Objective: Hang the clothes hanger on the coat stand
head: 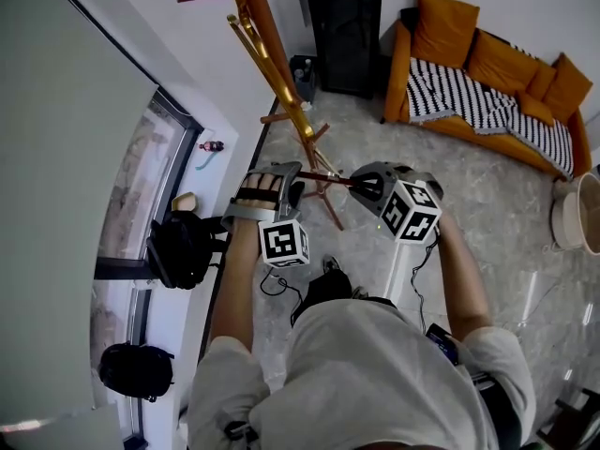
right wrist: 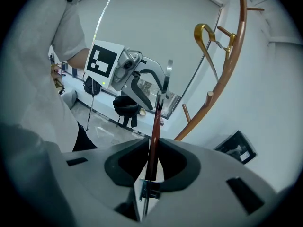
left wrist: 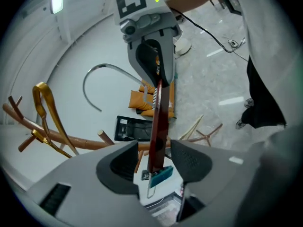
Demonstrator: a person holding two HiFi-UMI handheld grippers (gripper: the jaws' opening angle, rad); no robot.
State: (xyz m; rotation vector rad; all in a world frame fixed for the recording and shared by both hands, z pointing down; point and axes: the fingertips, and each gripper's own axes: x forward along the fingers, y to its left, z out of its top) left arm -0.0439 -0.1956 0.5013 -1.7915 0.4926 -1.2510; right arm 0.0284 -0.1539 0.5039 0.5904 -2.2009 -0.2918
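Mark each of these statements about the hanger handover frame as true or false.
1. The right gripper is clamped on the dark red hanger. True.
2. The left gripper is pressed shut on the hanger. False: its jaws stand apart, with the bar between them.
3. The dark red hanger already hangs on the coat stand. False: it is held between the two grippers, off the stand.
4. A gold hanger hangs on the coat stand. True.
5. The sofa is blue. False: it is orange, with a striped blanket over it.
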